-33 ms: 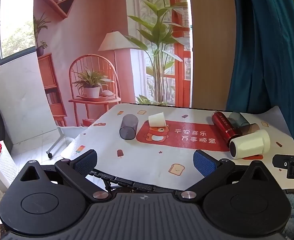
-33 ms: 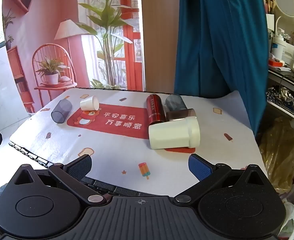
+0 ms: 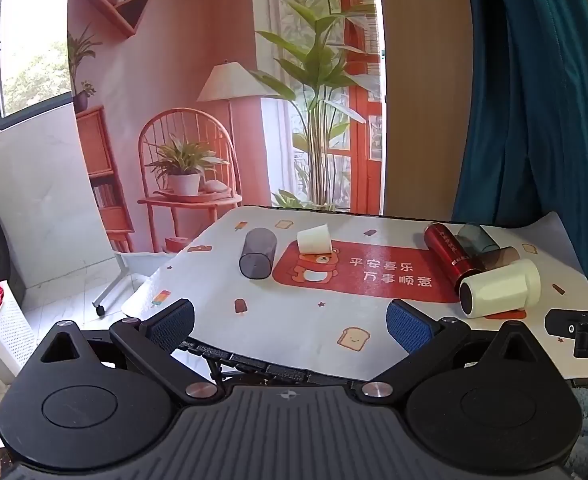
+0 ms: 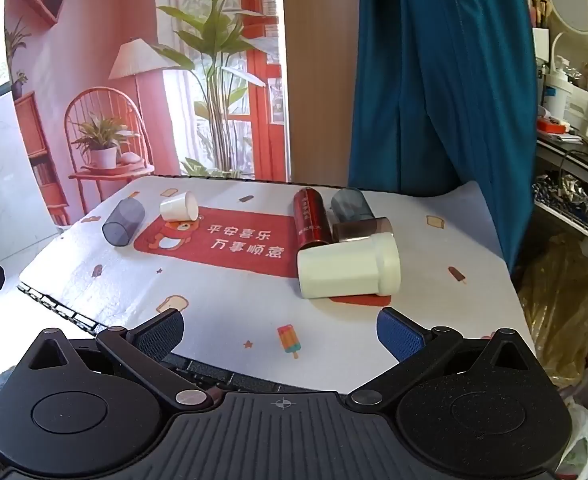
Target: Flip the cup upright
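Observation:
Several cups lie on their sides on the table. A big cream cup (image 4: pixel 348 266) lies nearest, at the right, also in the left wrist view (image 3: pixel 500 288). Behind it lie a red cylinder cup (image 4: pixel 310 218), a brown cup (image 4: pixel 362 229) and a grey cup (image 4: pixel 350 202). At the far left lie a dark translucent cup (image 3: pixel 257 253) and a small white paper cup (image 3: pixel 314 239). My left gripper (image 3: pixel 289 322) is open and empty over the table's near edge. My right gripper (image 4: pixel 279 330) is open and empty, short of the cream cup.
The table has a white printed cloth with a red mat (image 3: pixel 358 272). A blue curtain (image 4: pixel 434 80) hangs behind the right side. A shelf with clutter (image 4: pixel 570 136) stands at the right. The right gripper's body shows at the left wrist view's edge (image 3: pixel 582 330).

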A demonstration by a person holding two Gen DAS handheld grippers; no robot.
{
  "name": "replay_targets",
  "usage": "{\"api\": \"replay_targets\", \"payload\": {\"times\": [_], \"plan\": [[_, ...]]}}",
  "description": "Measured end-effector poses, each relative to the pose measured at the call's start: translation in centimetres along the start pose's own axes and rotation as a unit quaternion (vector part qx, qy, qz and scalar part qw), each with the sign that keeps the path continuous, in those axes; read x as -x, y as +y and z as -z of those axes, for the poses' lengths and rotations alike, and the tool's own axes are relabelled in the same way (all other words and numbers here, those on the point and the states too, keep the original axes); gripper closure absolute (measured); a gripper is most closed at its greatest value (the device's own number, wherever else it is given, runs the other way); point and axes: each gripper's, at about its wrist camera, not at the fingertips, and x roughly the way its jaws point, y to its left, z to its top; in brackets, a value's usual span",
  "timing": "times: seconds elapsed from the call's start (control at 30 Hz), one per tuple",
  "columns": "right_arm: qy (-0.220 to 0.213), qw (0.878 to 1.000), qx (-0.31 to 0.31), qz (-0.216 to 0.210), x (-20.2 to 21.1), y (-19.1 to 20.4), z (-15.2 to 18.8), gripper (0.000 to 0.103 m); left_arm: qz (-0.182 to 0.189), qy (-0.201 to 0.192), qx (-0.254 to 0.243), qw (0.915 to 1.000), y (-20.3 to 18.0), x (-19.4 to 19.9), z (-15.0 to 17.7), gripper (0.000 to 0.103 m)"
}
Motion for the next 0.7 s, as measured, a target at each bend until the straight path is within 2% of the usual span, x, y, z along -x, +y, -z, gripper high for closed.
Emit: {"api": "replay_targets", "payload": {"times": [0.3, 0.33, 0.7], "plan": [[0.001, 1.000, 0.001, 0.001, 0.0, 0.2, -0.1, 0.000, 0.012, 0.006, 0.001, 0.9999, -0.5, 0.0, 0.0, 0.000], [0.001, 1.000, 0.001, 0.001, 0.0, 0.0, -0.2, 0.000, -0.002, 0.006, 0.011, 0.9999, 0.3, -0.6, 0.3, 0.000], [0.005, 1.000, 0.002, -0.006, -0.2, 0.4, 0.1, 0.000, -0.007, 0.005, 0.013, 0.9999, 0.1, -0.2, -0.1, 0.000]]}}
